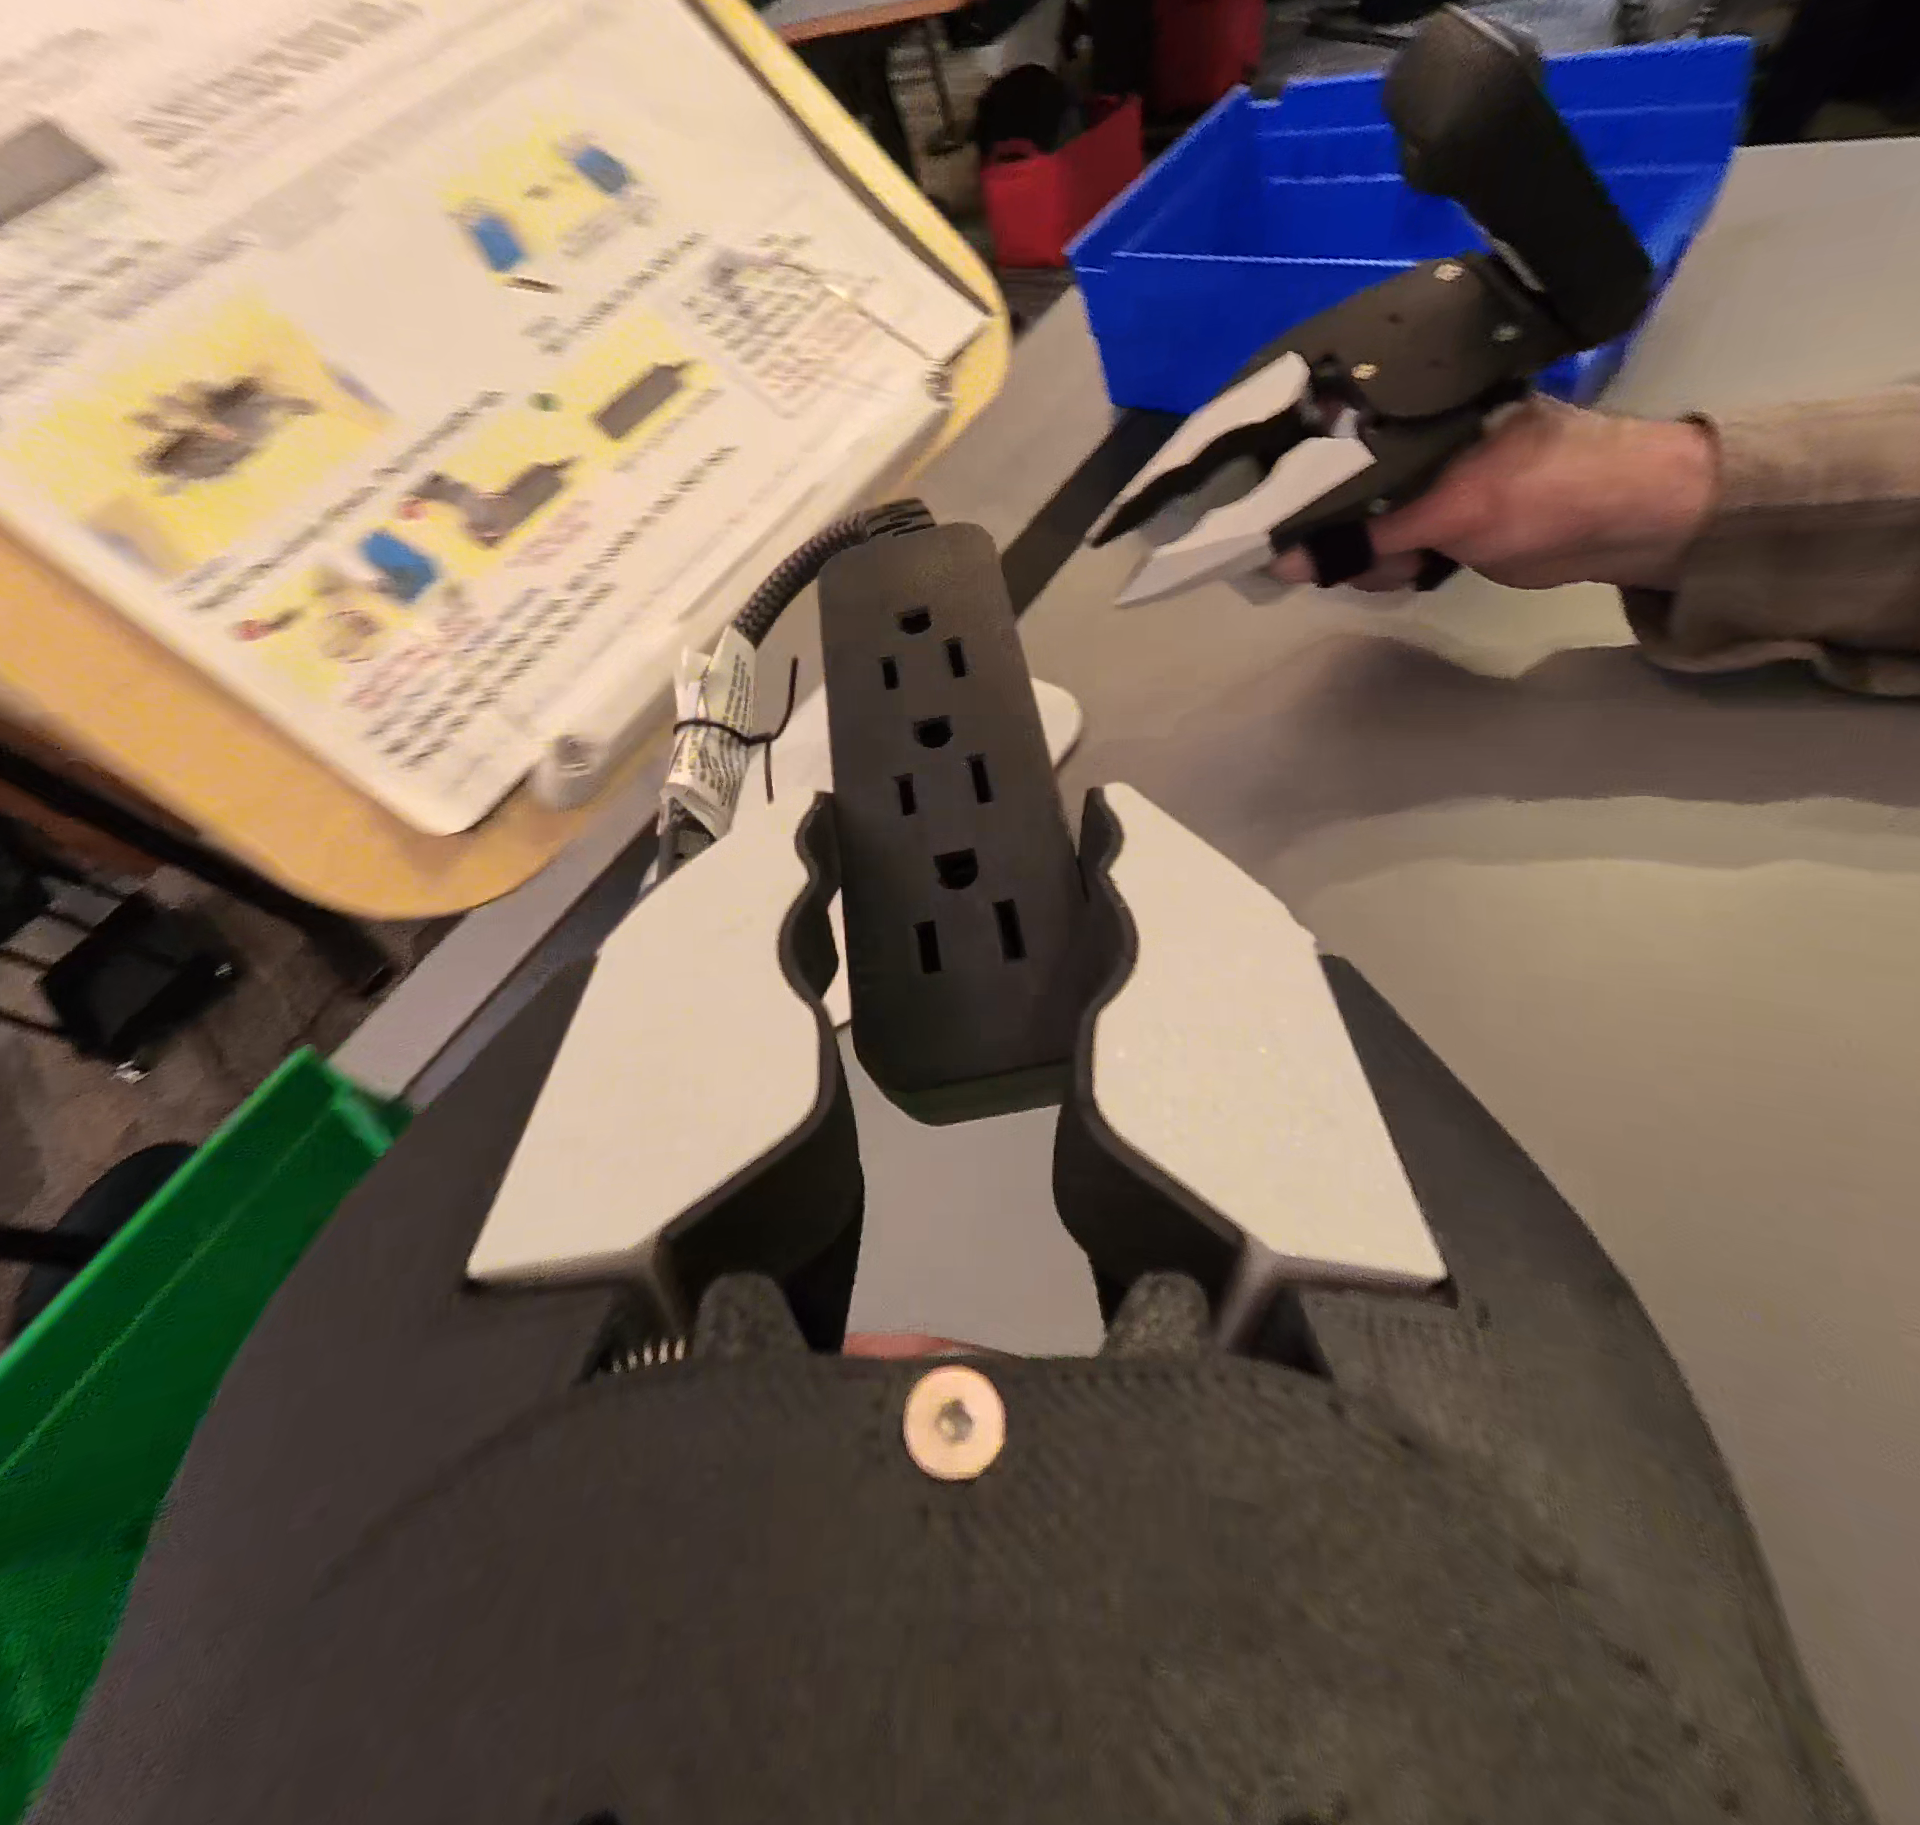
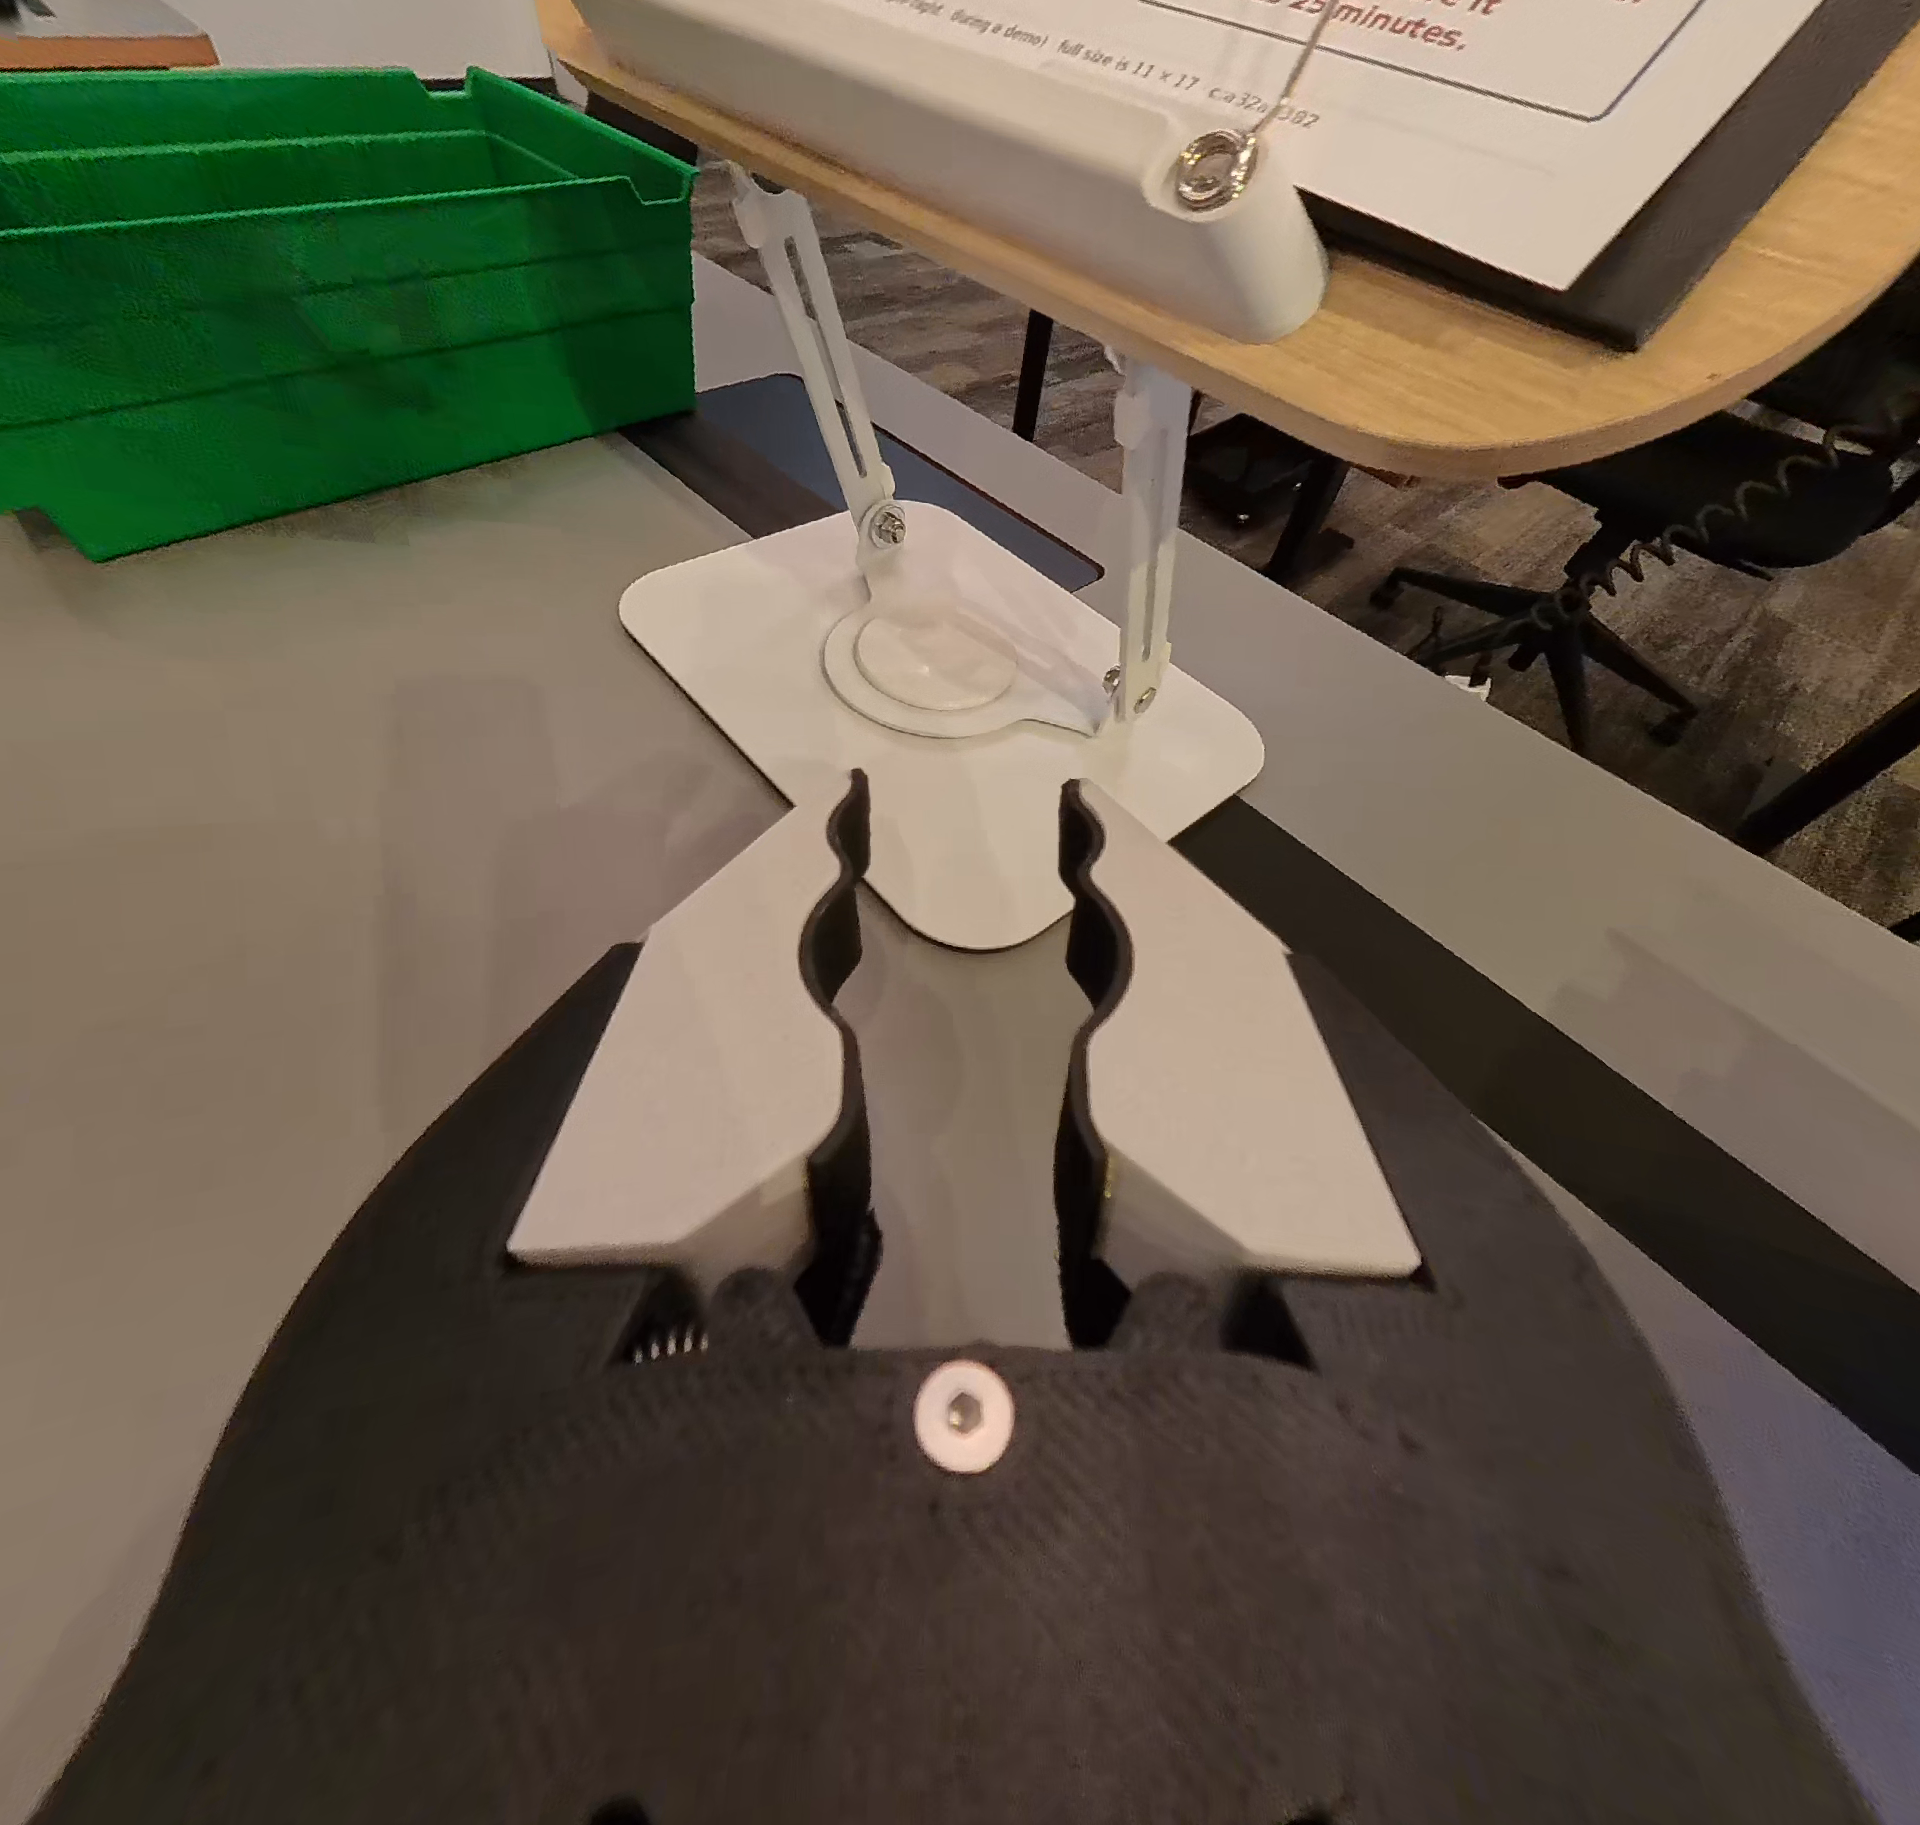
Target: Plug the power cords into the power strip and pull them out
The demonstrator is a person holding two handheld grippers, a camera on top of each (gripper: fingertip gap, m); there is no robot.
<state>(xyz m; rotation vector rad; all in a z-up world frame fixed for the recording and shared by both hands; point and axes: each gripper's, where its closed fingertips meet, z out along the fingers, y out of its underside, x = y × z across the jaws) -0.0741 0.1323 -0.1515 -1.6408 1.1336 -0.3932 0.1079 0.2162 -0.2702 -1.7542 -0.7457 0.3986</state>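
The black power strip (image 1: 961, 840), with three outlets facing the camera, is held pinched between the fingers of the left tongs (image 1: 961, 830) and is raised above the grey bench (image 1: 1558, 944). Its braided cord (image 1: 800, 570) leaves the far end, and a folded paper tag (image 1: 717, 726) is tied to the cord with a black twist tie. The right tongs (image 2: 961, 799) are spread, nothing being gripped; only bench surface and the white base (image 2: 935, 653) of a document stand are seen between the fingers. In the left wrist view the right tongs (image 1: 1164, 528) are seen farther off, held by a hand (image 1: 1538, 508) above the bench. A blue bin (image 1: 1299, 248) is set behind them. A green bin (image 2: 312, 300) is placed on the bench left of the stand base. A wooden board (image 2: 1455, 362) carrying printed sheets is supported by the stand.
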